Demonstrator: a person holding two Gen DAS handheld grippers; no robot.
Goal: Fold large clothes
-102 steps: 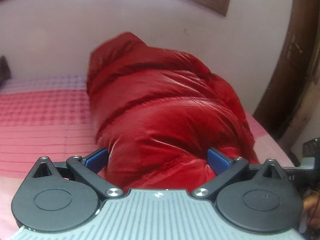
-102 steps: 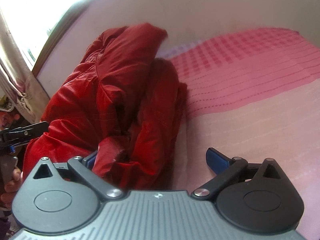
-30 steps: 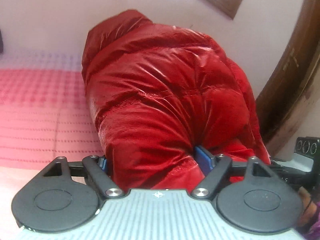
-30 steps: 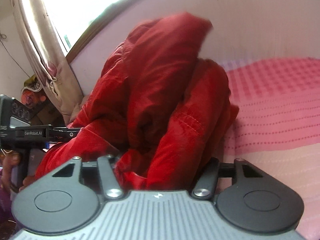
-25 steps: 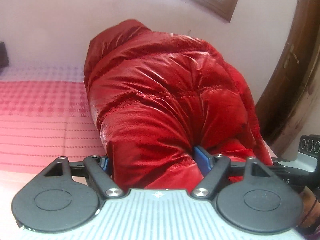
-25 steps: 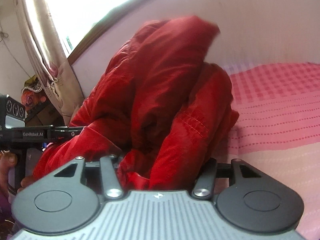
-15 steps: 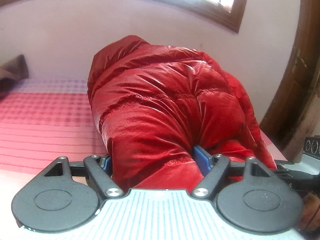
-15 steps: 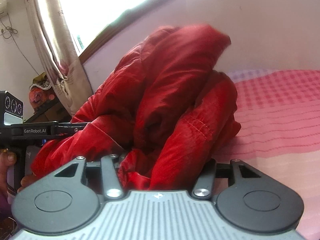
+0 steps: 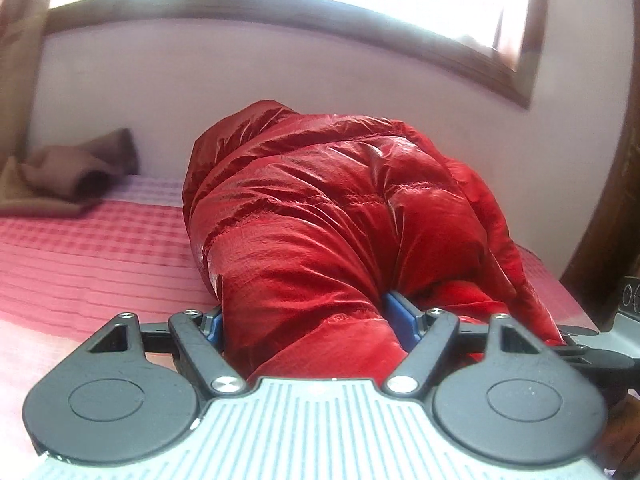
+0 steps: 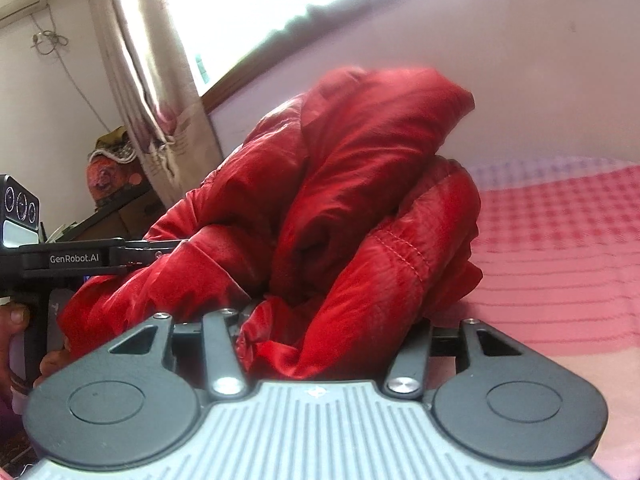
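A shiny red puffer jacket (image 9: pixel 340 216) lies bundled on the pink bed sheet (image 9: pixel 80 264), against the wall. My left gripper (image 9: pixel 304 316) is shut on the near end of the bundle, and its blue pads (image 9: pixel 398 314) press into the fabric from both sides. In the right wrist view the jacket (image 10: pixel 360 184) rises in thick folds. My right gripper (image 10: pixel 324 332) is shut on a bunched fold, which hides its fingertips. The left gripper's body (image 10: pixel 76 258) reaches into the jacket from the left there, held by a hand (image 10: pixel 16 320).
A brown folded cloth (image 9: pixel 72 176) lies at the far left of the bed. The wall and a wooden window frame (image 9: pixel 400 28) stand right behind the jacket. A dark door frame (image 9: pixel 616 184) is on the right. A curtain (image 10: pixel 152 80) hangs at the left.
Since the earliest frames both grippers have shut on the jacket. Over the last second both views have tipped upward and shifted, showing more window and curtain, with the jacket still held.
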